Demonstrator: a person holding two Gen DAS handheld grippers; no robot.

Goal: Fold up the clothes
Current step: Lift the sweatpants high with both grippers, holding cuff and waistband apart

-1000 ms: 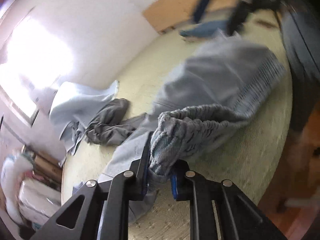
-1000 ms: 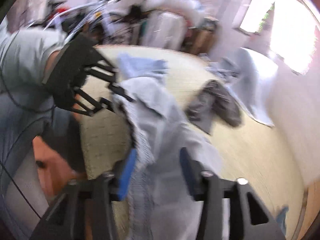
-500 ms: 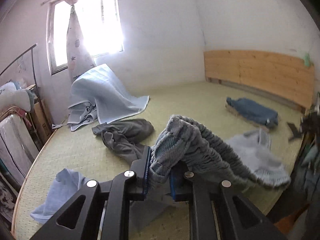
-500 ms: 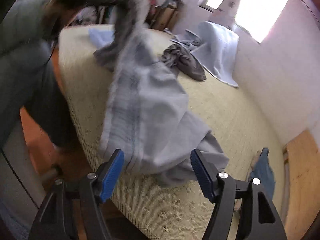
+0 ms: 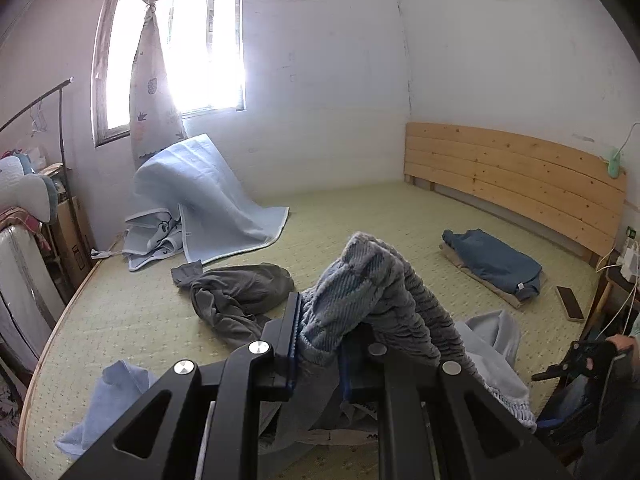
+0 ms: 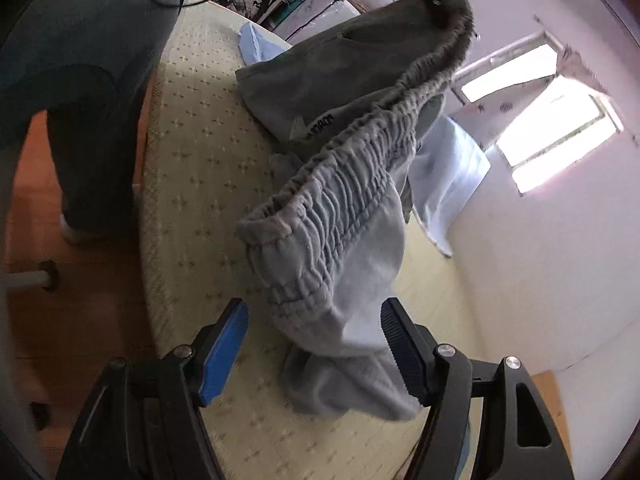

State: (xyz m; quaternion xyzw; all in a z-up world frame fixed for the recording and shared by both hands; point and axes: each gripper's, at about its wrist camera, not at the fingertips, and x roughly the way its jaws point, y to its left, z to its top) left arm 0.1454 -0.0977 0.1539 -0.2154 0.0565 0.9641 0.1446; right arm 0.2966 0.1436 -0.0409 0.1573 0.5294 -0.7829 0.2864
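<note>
Grey pants [image 6: 340, 216] hang by the waistband over the near edge of the bed [image 5: 360, 216], top corner lifted, legs trailing on the mat. Left gripper [image 5: 318, 344] is clamped tight on a bunched waistband corner, raised so the fabric drapes and the band can be stretched out. Right gripper [image 6: 314, 344] stands wide, jaws just opened, the waistband's other end hanging between the blue pads; the cloth lies close against the right one, but nothing is pinched. Likely lining up for a second grip on the far side of the band, so both ends can be pulled taut and laid flat. Task looks early: no fold made on this item.

Around it: a dark grey garment [image 5: 236, 296] crumpled mid-bed, a light blue cloth [image 5: 108, 396] near the left edge, a blue blanket [image 5: 200, 200] heaped under the window [image 5: 176, 56]. A folded blue item [image 5: 492, 260] sits by the headboard [image 5: 516, 176], probably the done pile, well apart from the unfolded heap.
</note>
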